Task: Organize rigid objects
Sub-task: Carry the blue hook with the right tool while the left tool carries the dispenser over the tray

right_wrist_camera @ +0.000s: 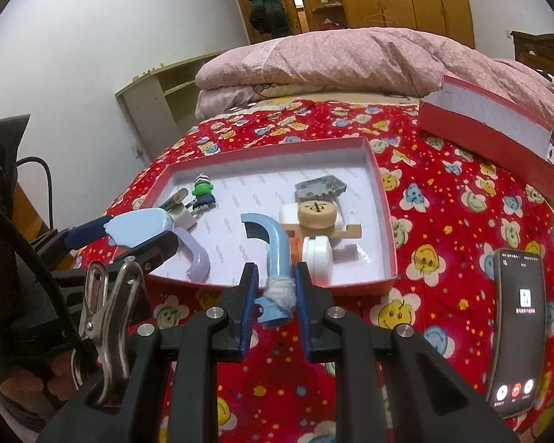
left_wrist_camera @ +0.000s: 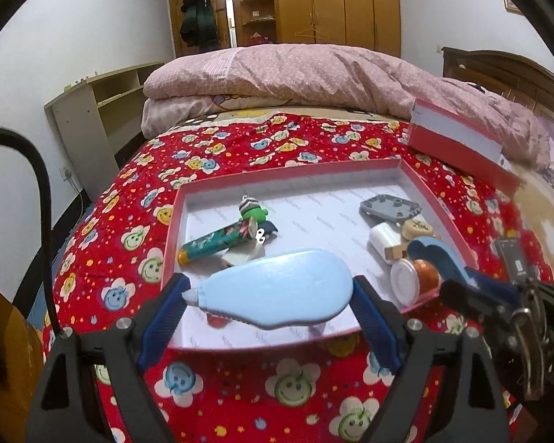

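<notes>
A shallow red box (left_wrist_camera: pixel 439 199) with a white floor lies on the red flowered quilt; it also shows in the right wrist view (right_wrist_camera: pixel 382 199). My left gripper (left_wrist_camera: pixel 271 295) is shut on a light blue correction tape dispenser (left_wrist_camera: pixel 277 291) held over the box's near edge; it also shows in the right wrist view (right_wrist_camera: pixel 140 227). My right gripper (right_wrist_camera: pixel 275 289) is shut on a light blue curved handle tool (right_wrist_camera: pixel 273 243), held over the box's near right part. Inside lie a green figurine (left_wrist_camera: pixel 253 210), a teal tube (left_wrist_camera: pixel 218 241), a grey plate (left_wrist_camera: pixel 389 208), a wooden disc (right_wrist_camera: pixel 315 212) and a white-lidded jar (left_wrist_camera: pixel 410 280).
The red box lid (left_wrist_camera: pixel 461 140) leans on the pink duvet (left_wrist_camera: pixel 314 74) at the back right. A black phone (right_wrist_camera: pixel 517 332) with a lit screen lies on the quilt to the right. A shelf unit (left_wrist_camera: pixel 92 118) stands left of the bed.
</notes>
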Action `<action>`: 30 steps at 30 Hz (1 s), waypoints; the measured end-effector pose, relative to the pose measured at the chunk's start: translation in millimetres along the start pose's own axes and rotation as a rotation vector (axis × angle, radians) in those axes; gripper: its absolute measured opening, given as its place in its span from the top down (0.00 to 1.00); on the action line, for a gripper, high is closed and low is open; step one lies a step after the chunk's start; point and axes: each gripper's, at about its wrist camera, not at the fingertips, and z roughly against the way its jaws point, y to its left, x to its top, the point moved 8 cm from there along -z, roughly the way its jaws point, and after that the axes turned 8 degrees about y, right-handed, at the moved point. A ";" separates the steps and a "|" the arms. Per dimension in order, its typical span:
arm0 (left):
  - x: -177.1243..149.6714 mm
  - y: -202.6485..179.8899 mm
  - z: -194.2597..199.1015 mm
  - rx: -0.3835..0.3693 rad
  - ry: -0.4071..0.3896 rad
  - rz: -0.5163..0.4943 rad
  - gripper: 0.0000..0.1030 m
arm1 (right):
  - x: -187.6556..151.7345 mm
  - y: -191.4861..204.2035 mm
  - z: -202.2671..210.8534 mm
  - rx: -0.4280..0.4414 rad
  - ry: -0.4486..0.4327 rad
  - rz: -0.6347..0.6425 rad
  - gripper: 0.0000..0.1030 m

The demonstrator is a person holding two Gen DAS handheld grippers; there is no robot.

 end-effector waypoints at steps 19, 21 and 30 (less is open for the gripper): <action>23.3 12.9 -28.6 0.031 0.012 0.051 0.12 | 36.2 3.7 -19.8 -0.009 -0.024 0.021 0.80; 24.4 14.1 -32.3 0.035 0.016 0.055 0.12 | 39.5 3.2 -21.7 -0.016 -0.028 0.021 0.80; 32.2 19.3 -41.2 0.048 0.017 0.072 0.12 | 50.2 0.4 -32.9 -0.045 -0.030 0.035 0.80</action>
